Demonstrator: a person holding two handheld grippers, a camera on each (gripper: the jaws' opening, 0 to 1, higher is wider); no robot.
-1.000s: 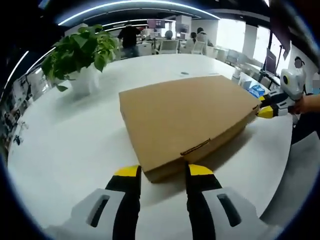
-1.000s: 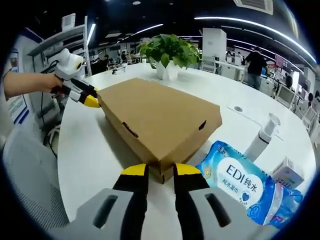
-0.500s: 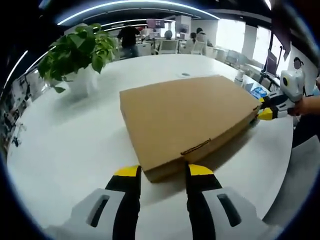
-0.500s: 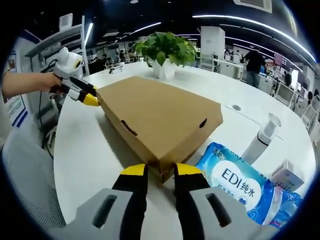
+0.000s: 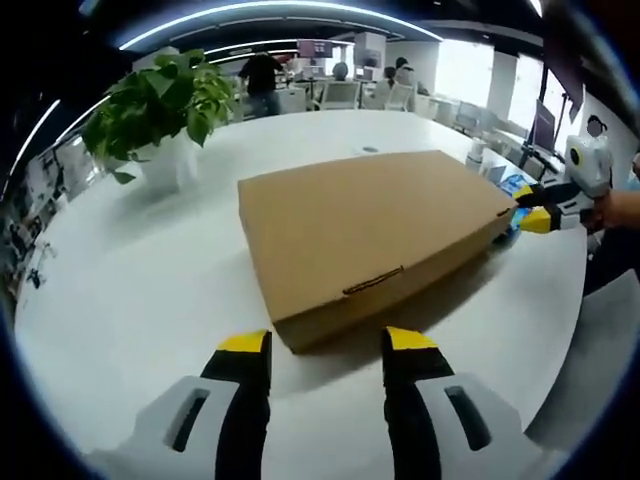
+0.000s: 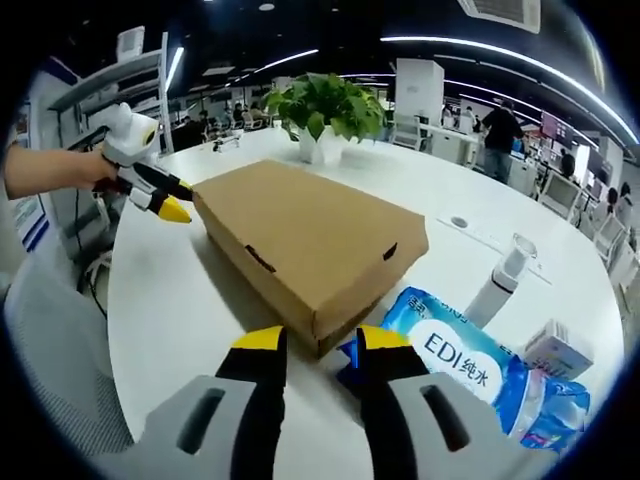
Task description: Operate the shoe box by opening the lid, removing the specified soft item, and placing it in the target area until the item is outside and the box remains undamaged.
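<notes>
The shoe box [image 5: 375, 235], a flat brown cardboard box with its lid down, lies on the round white worktop [image 5: 130, 290]. In the left gripper view one corner of the box points toward the left gripper [image 5: 327, 345], whose yellow-tipped jaws stand spread on either side of that corner, just short of it and not touching the cardboard. A tab slit runs along the box's near side wall. At the far right corner of the box the right gripper [image 5: 531, 215] comes in, held by a hand [image 5: 612, 208], its yellow tips just beside the box edge.

In the right gripper view the opposite corner of the box [image 6: 300, 240] points at the right gripper [image 6: 320, 342], whose jaws are also spread, the corner just ahead between them. The left gripper [image 6: 165, 205] hovers just beside the far left corner, held by a hand [image 6: 95, 170].

To the right of the box lies a blue pack of wet wipes [image 6: 470, 360], touching or nearly touching the box's side. Beyond it stand a white pump bottle [image 6: 500, 280] and a small white carton [image 6: 558, 350]. A potted green plant [image 6: 325, 105] sits on the worktop behind the box.
</notes>
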